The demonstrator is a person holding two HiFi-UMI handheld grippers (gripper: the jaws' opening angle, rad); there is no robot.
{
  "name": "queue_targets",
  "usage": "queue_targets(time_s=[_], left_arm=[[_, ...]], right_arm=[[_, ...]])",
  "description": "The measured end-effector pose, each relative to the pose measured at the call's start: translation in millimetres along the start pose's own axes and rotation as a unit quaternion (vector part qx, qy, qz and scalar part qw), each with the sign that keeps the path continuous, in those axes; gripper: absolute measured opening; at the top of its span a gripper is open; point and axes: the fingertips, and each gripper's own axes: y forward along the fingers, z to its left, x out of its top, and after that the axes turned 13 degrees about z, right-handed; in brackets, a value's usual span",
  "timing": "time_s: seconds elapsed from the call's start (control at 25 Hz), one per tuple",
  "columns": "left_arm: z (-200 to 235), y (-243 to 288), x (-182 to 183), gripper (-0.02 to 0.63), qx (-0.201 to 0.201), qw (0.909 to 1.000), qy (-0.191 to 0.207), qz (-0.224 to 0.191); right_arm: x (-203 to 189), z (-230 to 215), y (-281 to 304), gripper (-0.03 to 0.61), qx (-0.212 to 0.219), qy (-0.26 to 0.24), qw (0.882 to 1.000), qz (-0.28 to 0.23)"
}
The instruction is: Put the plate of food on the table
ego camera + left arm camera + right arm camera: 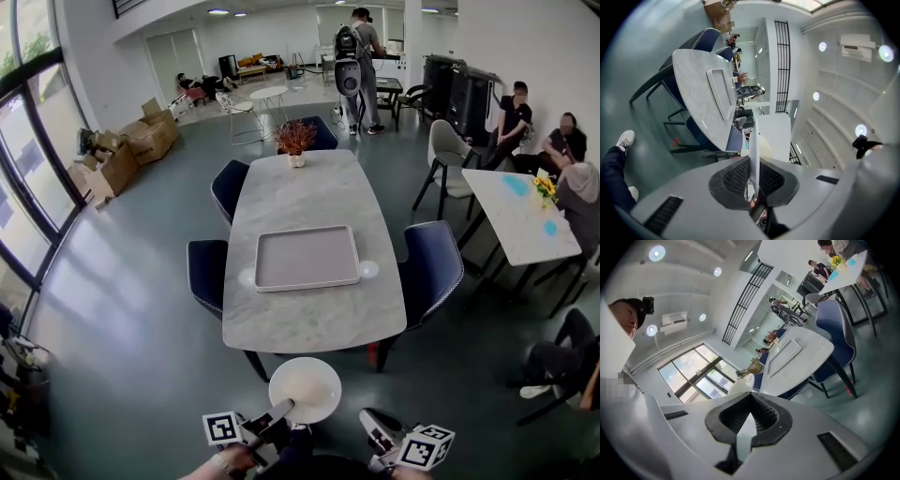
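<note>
Clearly, the left gripper point(753, 177) is pinching the white plate point(305, 386) by its rim only, its two black ribbed pads pressing on the thin edge from both sides. The plate is hanging in the air at the bottom centre of the head view, just short of the near end of the table point(319, 202) and not touching it. The right gripper point(377, 433) is waiting at the lower right with its jaws pressed together on nothing. I am thinking the main risk is coming from this one-sided grip. The plate is round, shallow and smooth, so it may be turning or slipping between the pads if the hand is tilting. Then the pale food on it, which I cannot make out well, may be sliding off. Also the plate's far edge may be knocking against the table's edge if it is coming in too low. The table top is looking like grey marble, polished and hard, long with rounded corners. A flat rectangular tray point(307, 258) with a raised rim is lying in its middle, and padded dark blue chairs point(429, 267) are standing around.
</note>
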Motion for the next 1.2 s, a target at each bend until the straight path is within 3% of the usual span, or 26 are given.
queue_targets(time_s=[0.8, 1.2], left_arm=[[25, 23, 182, 0.026, -0.002, 0.9995, -0.025, 0.022], [41, 32, 274, 0.026, 0.001, 0.9995, -0.03, 0.004]], right_arm=[[76, -19, 92, 0.009, -0.056, 0.049, 0.997, -0.033], [88, -18, 112, 0.009, -0.091, 0.067, 0.991, -0.068]])
